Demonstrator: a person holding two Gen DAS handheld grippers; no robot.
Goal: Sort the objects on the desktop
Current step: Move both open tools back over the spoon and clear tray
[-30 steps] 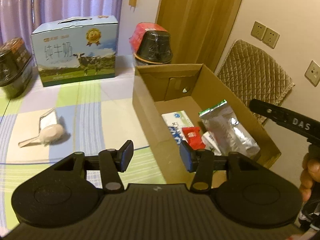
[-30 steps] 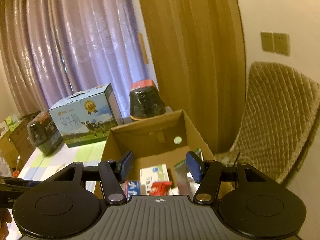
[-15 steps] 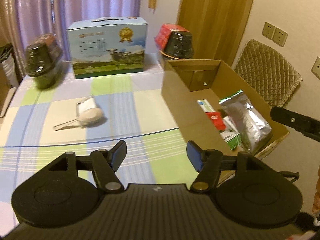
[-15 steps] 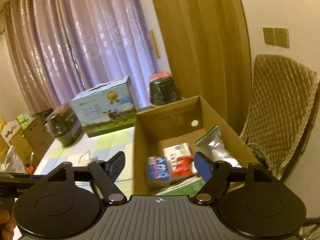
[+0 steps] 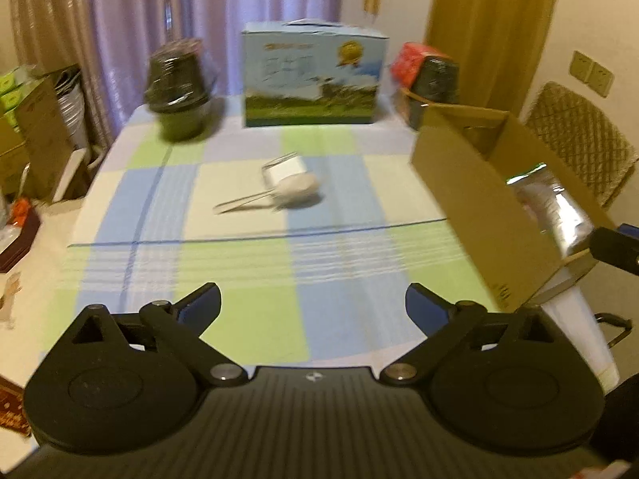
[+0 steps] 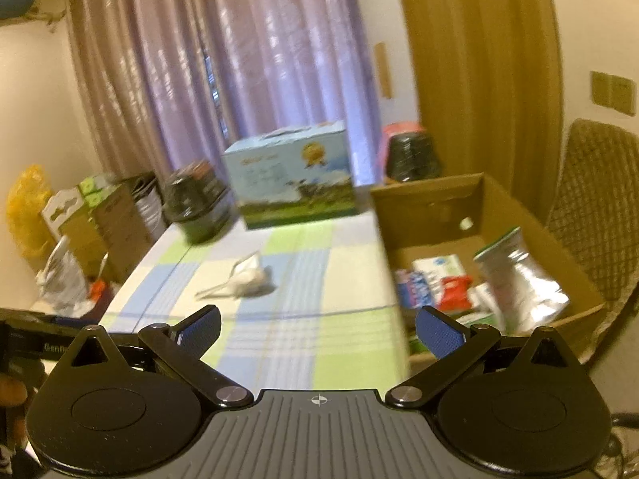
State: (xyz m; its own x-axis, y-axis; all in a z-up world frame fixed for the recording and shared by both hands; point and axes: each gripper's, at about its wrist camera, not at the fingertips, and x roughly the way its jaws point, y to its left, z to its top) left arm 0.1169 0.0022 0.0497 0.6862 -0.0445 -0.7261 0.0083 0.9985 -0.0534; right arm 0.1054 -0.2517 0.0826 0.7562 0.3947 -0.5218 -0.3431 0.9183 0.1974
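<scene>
Both our claws have swung left from the box toward mid-desk. Our left claw and right claw are spread wide, holding nothing. Farther out a white pouch lies on the checked cloth; a silver bag sits in the box.

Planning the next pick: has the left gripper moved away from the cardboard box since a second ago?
Yes. The left gripper, jaws open, has swung left and back: the cardboard box, earlier straight ahead, now sits at the right edge, and the white scoop lies ahead.
</scene>
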